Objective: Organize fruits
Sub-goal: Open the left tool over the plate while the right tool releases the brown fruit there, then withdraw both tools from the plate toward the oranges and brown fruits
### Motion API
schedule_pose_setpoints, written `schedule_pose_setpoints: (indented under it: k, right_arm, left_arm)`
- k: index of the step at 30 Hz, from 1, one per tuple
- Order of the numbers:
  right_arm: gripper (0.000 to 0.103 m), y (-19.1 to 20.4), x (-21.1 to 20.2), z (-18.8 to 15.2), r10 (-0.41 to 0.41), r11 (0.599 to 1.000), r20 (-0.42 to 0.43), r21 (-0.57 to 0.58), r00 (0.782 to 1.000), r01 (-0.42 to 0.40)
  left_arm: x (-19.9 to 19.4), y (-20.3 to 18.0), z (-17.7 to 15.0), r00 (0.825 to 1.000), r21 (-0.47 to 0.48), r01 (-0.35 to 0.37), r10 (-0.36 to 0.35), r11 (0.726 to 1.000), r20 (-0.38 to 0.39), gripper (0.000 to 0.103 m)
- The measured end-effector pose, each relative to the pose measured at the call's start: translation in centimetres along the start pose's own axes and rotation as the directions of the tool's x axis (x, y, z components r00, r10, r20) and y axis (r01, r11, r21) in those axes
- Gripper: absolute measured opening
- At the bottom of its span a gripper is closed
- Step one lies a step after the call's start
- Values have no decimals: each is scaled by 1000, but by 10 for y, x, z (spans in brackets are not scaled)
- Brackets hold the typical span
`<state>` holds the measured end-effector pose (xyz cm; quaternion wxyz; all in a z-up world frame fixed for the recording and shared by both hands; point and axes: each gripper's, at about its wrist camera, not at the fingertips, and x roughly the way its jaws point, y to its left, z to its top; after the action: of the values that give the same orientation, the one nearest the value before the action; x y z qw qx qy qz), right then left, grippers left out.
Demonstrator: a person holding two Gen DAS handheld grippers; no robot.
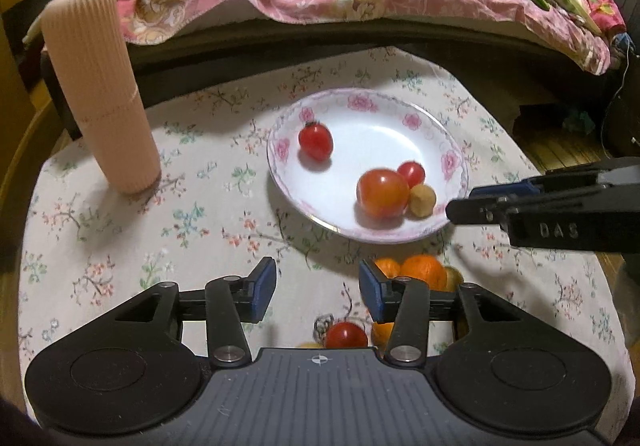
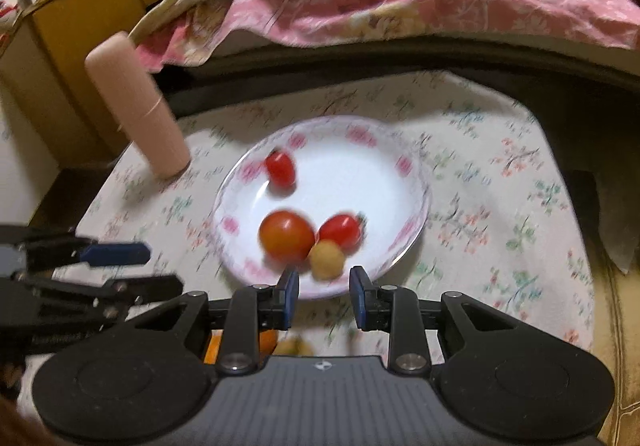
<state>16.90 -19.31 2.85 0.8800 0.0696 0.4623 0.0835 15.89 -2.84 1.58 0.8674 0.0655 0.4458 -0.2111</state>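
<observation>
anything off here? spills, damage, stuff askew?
Nothing spilled or damaged. The plate sits flat holding three tomatoes and a small tan fruit. The only loose ends: oranges and one tomato lie on the tablecloth near the left gripper. The right wrist view is motion-blurred.

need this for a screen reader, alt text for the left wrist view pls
A floral plate on a flowered tablecloth holds three tomatoes and one small tan fruit. The open left claw hovers nearer, above oranges and another tomato.
</observation>
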Motion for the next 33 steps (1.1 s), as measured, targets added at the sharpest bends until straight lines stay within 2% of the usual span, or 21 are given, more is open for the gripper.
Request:
schedule_pose_setpoints:
  k: [8, 20, 33]
  right_arm:
    - [30, 1, 1, -20, 37, 999, -56, -8, 998, -38]
    - [30, 5, 4, -29, 52, 998, -92, -32, 994, -56]
    - [30, 8, 5, -30, 61, 997, -102, -32, 993, -64]
  left_arm:
    - [2, -6, -18, 999, 46, 16, -14, 999, -49, 57]
    - [3, -3, -40, 995, 91, 25, -17, 996, -93, 60]
    - [18, 1, -45, 993, 99, 18, -6, 995, -118, 60]
